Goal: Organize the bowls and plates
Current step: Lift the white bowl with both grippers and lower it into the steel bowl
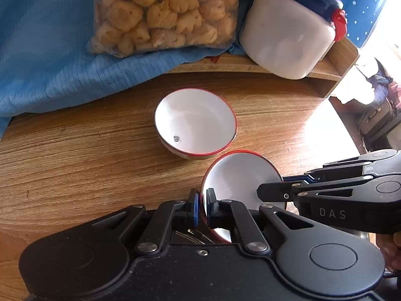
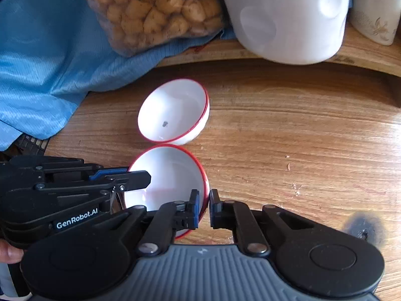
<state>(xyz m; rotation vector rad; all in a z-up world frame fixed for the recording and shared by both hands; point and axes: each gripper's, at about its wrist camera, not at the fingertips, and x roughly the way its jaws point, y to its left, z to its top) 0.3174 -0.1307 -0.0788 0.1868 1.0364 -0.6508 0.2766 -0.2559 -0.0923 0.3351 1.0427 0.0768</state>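
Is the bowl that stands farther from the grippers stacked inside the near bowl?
No, the far bowl stands by itself on the wooden table, beyond the rim of the near bowl.

the left wrist view sits just behind its own fingers (image 1: 193, 210), looking steeply down and forward over the wooden counter (image 1: 87, 150), close to the near bowl (image 1: 240, 175) whose rim lies between them. the right wrist view looks down the same way from just behind its fingers (image 2: 194, 209), set at the opposite rim of that bowl (image 2: 173, 173). each view catches the other gripper entering from the side: the right gripper (image 1: 272, 188) in the left view, the left gripper (image 2: 136, 178) in the right. both share the far bowl (image 1: 195, 121), blue cloth (image 1: 50, 62), snack bag (image 1: 165, 12) and white jug (image 1: 288, 37)
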